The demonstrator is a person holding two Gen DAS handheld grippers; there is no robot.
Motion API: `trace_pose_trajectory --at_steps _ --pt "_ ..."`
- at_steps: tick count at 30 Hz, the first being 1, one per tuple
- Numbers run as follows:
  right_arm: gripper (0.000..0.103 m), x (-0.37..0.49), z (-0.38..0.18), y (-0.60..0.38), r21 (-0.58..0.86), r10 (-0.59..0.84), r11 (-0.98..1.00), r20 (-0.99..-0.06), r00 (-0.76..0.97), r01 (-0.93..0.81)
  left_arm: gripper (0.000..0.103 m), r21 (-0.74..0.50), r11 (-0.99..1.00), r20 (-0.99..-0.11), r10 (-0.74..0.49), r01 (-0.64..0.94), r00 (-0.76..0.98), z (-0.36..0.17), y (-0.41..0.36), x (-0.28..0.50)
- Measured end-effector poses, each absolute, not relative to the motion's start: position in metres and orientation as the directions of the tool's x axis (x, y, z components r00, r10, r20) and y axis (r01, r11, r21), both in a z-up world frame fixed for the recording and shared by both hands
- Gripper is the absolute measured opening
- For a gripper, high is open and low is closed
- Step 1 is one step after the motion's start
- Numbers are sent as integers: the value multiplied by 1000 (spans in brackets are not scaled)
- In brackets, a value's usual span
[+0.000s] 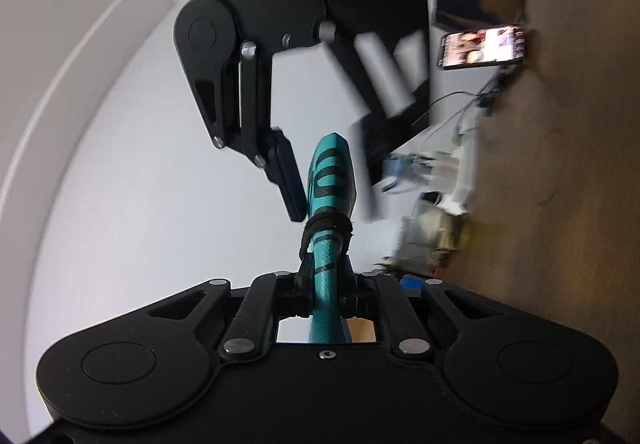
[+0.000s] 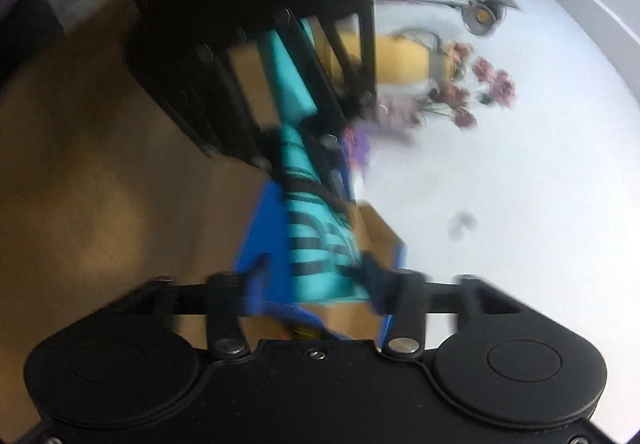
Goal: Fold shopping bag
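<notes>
The bag (image 1: 331,179) is a tight teal roll with dark stripes, and a black strap (image 1: 326,224) cinches it round the middle. That is how a folded shopping bag would look, bundled and bound, though whether the strap has just gone on or is about to come off, I cannot say from here.

The left gripper (image 1: 325,298) has its fingers closed on the near end of the roll, so the bundle sticks straight out ahead of it, held up in the air with the pale wall behind. That grip looks meant to keep the roll from springing loose.

Opposite, the right gripper (image 1: 334,183) comes in from above. Its fingers stand apart, one on each side of the far end, and the left-hand pad (image 1: 286,179) sits just beside the fabric. One side of it is blurred, so it is moving, either closing in or letting go.

From the right wrist view everything smears. The teal roll (image 2: 316,240) runs away toward the other gripper, with something blue (image 2: 264,240) behind it. Off on the floor sit some pink flowers (image 2: 476,91), and a lit phone (image 1: 482,45) stands propped at the side.
</notes>
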State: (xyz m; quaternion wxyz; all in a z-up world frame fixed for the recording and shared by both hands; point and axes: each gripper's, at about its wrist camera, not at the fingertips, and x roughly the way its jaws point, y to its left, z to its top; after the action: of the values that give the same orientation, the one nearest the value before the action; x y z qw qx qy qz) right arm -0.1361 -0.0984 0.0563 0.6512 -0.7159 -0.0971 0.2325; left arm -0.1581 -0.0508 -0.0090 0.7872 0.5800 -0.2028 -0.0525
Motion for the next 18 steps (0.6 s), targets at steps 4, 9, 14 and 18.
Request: trace_pose_trajectory --at_steps 4,9,14,18 --pt "20 -131 22 -101 -995 408 -88 -85 909 -53 12 943 308 228 -324 -126 918 -11 -57 -147" --pt "17 -124 15 -123 -998 373 -31 -57 926 -49 23 957 270 186 -302 -103 935 -16 -44 -143" --pt "19 -119 9 -142 -998 331 4 -65 941 -70 17 960 272 141 -262 -67 955 -17 -21 -140" --pt "17 -119 -6 -122 -998 318 -3 -59 946 -61 10 950 295 180 -252 -102 951 -26 -33 -138"
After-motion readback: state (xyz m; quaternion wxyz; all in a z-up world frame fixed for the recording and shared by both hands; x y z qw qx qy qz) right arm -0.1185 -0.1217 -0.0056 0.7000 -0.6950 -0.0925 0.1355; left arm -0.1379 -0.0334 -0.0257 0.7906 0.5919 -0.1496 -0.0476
